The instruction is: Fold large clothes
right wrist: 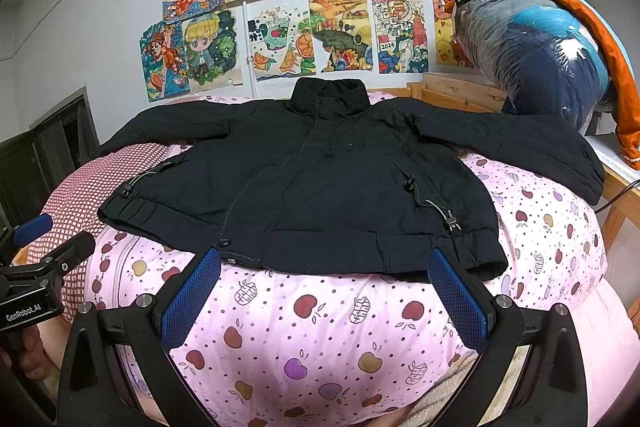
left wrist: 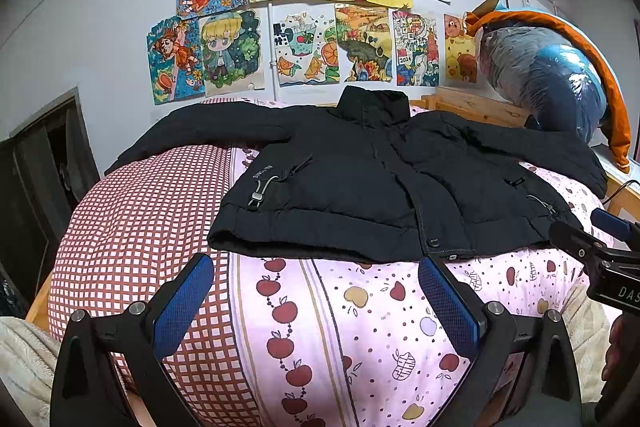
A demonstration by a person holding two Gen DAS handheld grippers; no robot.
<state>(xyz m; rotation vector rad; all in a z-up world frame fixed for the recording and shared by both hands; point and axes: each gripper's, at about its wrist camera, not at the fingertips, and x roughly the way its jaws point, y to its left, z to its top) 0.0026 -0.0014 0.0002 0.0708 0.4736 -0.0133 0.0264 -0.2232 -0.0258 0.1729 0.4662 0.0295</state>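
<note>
Garment: a black padded jacket (left wrist: 360,187) lies front-up and spread flat on the bed (left wrist: 320,327), collar toward the wall of drawings, hem toward the person.
Sleeves: both sleeves lie stretched outward from the jacket's shoulders; the right-hand sleeve end (right wrist: 576,163) drapes over the bed's edge.
Bedding: pink apple-print cover (right wrist: 320,327) under most of the jacket; a red checked cover (left wrist: 140,227) lies beside it, under the jacket's left sleeve.
Left tool: the left tool (left wrist: 316,303) hovers just short of the jacket's hem, toward the hem's left half, fingers spread wide, gripping nothing.
Right tool: the right tool (right wrist: 326,291) sits just short of the hem, toward its right half, fingers also spread wide and empty; their tips look level with the hem edge, but contact cannot be confirmed.
Step in hand (judgement): no fold has been made; the likely first action is to take hold of the jacket to bring a sleeve or side inward.
Method advice: close each tool on the full padded thickness, not the outer shell alone, as the filling will slip.
Method advice: fold the sleeves across the jacket's chest before doubling hem to collar.
Risk: the drawcord toggles (right wrist: 450,219) near the hem may snag a finger; grasp clear of them.
Risk: the bed's rounded surface may let the jacket slide toward the person.
</note>
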